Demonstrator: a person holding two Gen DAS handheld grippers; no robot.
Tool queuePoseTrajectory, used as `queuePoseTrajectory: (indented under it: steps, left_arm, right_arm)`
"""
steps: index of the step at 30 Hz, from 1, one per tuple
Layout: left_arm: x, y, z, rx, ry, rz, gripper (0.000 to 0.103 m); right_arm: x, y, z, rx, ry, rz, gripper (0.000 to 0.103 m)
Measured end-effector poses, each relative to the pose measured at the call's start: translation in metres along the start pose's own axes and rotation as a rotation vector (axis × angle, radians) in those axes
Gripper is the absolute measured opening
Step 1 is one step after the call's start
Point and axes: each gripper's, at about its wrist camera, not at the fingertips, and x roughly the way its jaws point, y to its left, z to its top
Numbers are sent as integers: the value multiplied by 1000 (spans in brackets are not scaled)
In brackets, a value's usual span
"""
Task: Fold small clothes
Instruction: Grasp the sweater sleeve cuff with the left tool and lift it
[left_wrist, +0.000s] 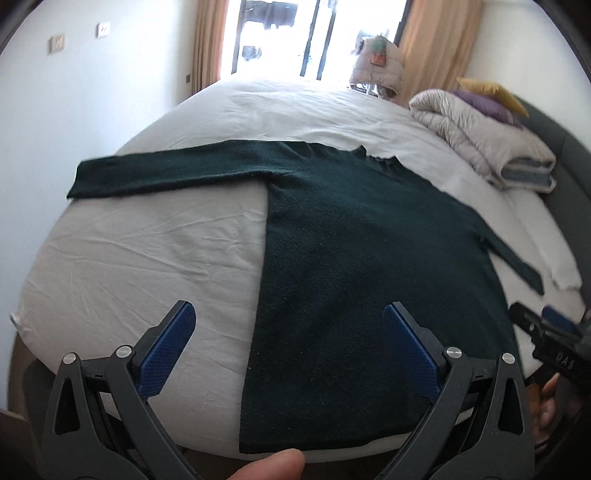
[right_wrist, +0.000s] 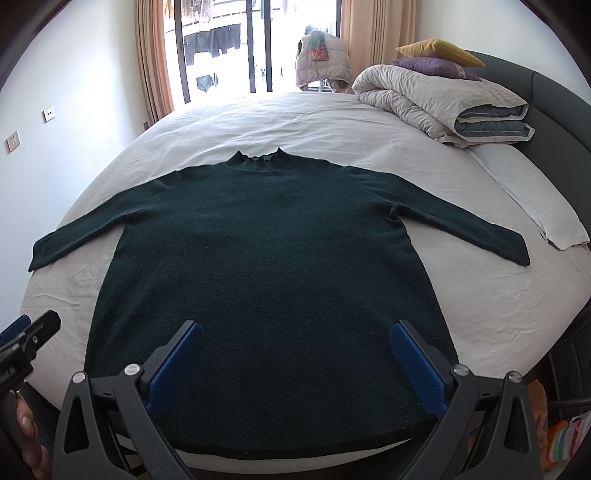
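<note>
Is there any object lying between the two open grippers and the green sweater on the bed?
Nothing visible does. The green sweater lies flat and uncovered on the bed. The left gripper and right gripper hover open above its hem.

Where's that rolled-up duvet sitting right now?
The duvet lies at the far right of the bed in the right wrist view, against the dark headboard, under the purple and yellow pillows, well beyond the spread green sweater.
</note>
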Motion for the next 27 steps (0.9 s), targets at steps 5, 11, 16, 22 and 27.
queuePoseTrajectory:
  steps: [5, 11, 16, 22, 27]
  left_arm:
    - [17, 66, 17, -249, -4, -114, 103]
    - [41, 145, 24, -540, -94, -267, 103]
    - [88, 208, 30, -782, -22, -388, 103]
    - [118, 275, 51, -1005, -105, -404, 102]
    - [126, 300, 73, -1037, -193, -345, 103]
  right_arm:
    - [-10, 2, 5, 34, -63, 89, 103]
    - [-19, 13, 14, 71, -130, 221, 103]
    - [-17, 20, 19, 119, -144, 318, 96]
    - [-10, 34, 26, 141, -131, 376, 90]
    - [2, 43, 30, 162, -101, 402, 90]
